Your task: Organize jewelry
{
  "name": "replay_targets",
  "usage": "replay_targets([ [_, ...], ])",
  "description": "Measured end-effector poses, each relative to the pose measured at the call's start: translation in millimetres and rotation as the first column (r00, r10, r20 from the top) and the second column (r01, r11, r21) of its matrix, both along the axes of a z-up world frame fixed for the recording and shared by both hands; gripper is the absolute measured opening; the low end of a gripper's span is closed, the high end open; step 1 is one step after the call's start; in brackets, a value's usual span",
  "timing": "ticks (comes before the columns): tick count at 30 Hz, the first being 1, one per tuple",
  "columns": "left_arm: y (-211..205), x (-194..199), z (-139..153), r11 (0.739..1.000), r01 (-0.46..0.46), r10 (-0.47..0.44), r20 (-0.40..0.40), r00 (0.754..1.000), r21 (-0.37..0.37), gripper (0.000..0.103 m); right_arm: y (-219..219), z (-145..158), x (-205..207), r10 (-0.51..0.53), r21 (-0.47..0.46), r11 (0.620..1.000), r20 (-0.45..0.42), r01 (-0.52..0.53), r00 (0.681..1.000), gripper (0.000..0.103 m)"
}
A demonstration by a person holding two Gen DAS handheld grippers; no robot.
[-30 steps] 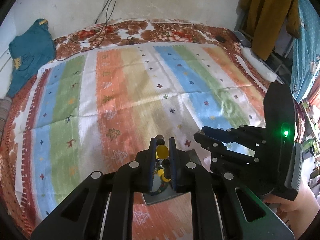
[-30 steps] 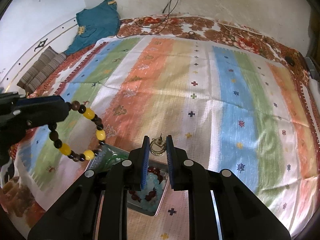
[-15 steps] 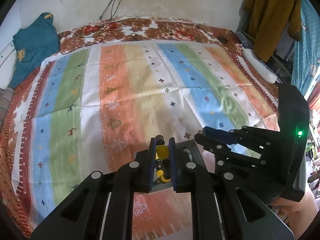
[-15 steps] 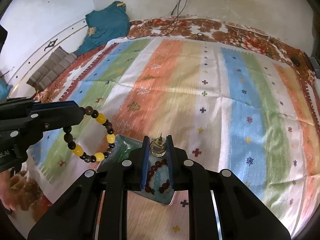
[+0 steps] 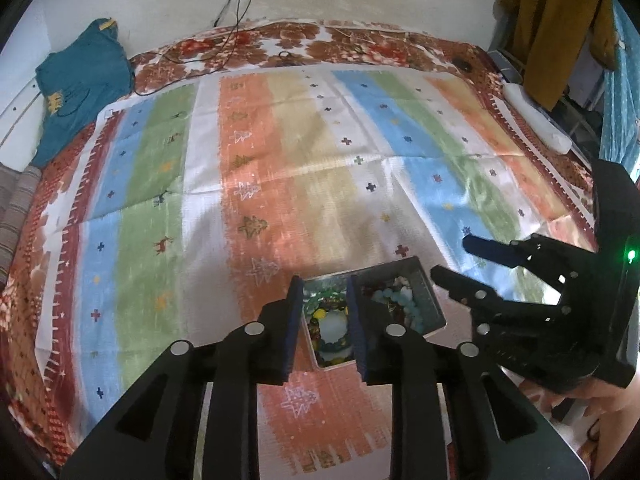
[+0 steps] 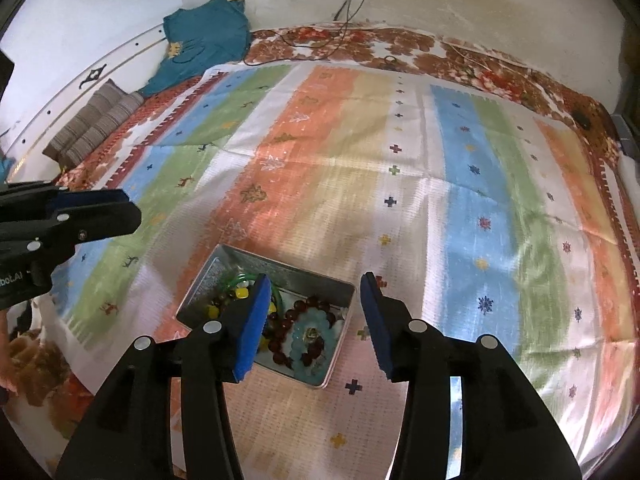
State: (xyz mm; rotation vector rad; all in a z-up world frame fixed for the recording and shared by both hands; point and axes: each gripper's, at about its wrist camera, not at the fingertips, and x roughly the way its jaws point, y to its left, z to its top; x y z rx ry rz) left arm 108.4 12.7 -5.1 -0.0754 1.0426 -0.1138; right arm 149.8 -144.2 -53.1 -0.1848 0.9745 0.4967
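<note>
Left gripper is hovering over the tin, jaws parted, nothing between them. Tin is sitting on the striped sheet on the bed, near the front edge.

Inside, going left to right in the right view: green bangle and yellow-and-dark bead bracelet in the left half, dark red bead bracelet in the middle, pale blue bead bracelet on the right with a small metal piece lying in its ring; can't tell what that piece is.

Right gripper is hanging wide open just above the tin, empty.

Handling, my read: bead strands are light, floppy and rounded, so they're likely to slip. Best pinching across one or two beads on an exposed arc. The strands are lying piled together, so lifting one may be dragging its neighbour. Bangle looks stiff; take it by the rim. Tin looks thin and light and may slide on the cloth if nudged.
</note>
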Motion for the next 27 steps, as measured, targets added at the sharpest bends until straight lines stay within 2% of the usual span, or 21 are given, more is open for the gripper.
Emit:
replay_targets([
  [2, 1, -3, -2, 1.0, -0.004, 0.004, -0.004, 1.0, 0.009, 0.026, -2, 0, -2, -0.004, -0.001, 1.0, 0.002, 0.004, 1.0, 0.048],
  [4, 1, -5, -3, 1.0, -0.005, 0.005, -0.004, 1.0, 0.017, 0.033, -3, 1, -4, -0.006, -0.006, 1.0, 0.01, 0.006, 1.0, 0.05],
  [9, 3, -17, 2, 0.998, -0.044, 0.042, 0.038, 0.998, 0.041, 0.042, -9, 5, -14, -0.017, -0.006, 1.0, 0.029, 0.017, 0.999, 0.06],
  [14, -2, -29, 0, 0.999, -0.028, 0.026, 0.035, 0.999, 0.044, 0.051, -13, 10, -23, -0.014, 0.016, 1.0, 0.037, 0.014, 0.999, 0.061],
  [16, -5, -34, 0, 0.999, -0.022, 0.02, 0.04, 0.999, 0.041, 0.059, -15, 13, -29, -0.008, 0.022, 1.0, 0.048, 0.007, 0.999, 0.064],
  [24, -15, -59, 0, 0.999, 0.0, -0.004, 0.071, 0.997, 0.048, 0.065, -21, 18, -49, 0.024, 0.056, 0.998, 0.057, -0.027, 0.998, 0.073],
  [27, -15, -68, 1, 0.999, -0.008, 0.005, 0.086, 0.996, 0.042, 0.076, -22, 20, -56, 0.027, 0.053, 0.998, 0.073, -0.031, 0.997, 0.077],
])
